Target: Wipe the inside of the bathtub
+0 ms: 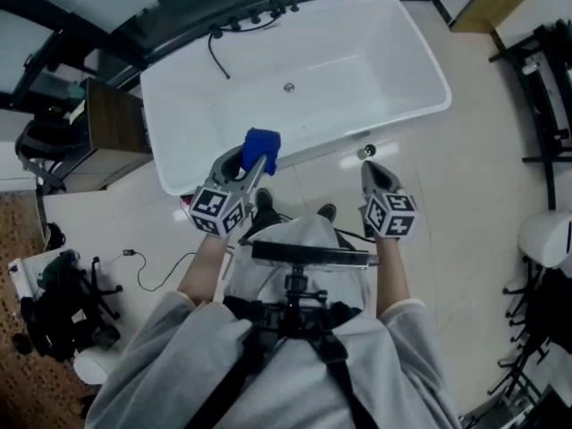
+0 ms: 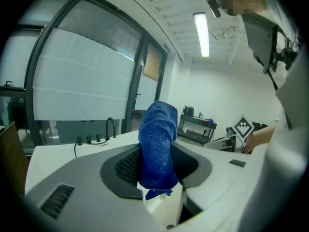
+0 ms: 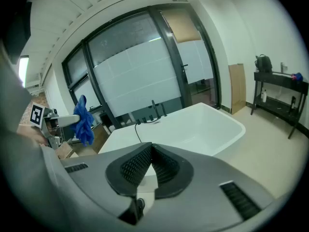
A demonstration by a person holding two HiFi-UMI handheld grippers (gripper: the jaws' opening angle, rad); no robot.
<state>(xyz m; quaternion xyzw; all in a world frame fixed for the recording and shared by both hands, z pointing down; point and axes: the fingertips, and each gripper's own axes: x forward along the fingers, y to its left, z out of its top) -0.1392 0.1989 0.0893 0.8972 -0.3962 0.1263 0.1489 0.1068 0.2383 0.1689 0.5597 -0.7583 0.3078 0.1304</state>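
Note:
A white rectangular bathtub (image 1: 420,56) lies ahead of me, with a drain (image 1: 289,88) in its floor and dark taps (image 1: 279,0) on the far rim. My left gripper (image 1: 253,157) is shut on a blue cloth (image 1: 262,148), held over the tub's near rim. In the left gripper view the blue cloth (image 2: 157,146) stands bunched between the jaws. My right gripper (image 1: 374,175) hovers over the floor just short of the tub, jaws shut with nothing in them. The right gripper view shows the bathtub (image 3: 212,124) and the blue cloth (image 3: 84,120) off to the left.
A wooden cabinet (image 1: 109,132) stands left of the tub. A black hose (image 1: 217,54) hangs into the tub from the taps. Black racks (image 1: 543,79) stand at the right, and a cable (image 1: 147,271) lies on the floor at left. My shoes (image 1: 264,201) stand close to the tub.

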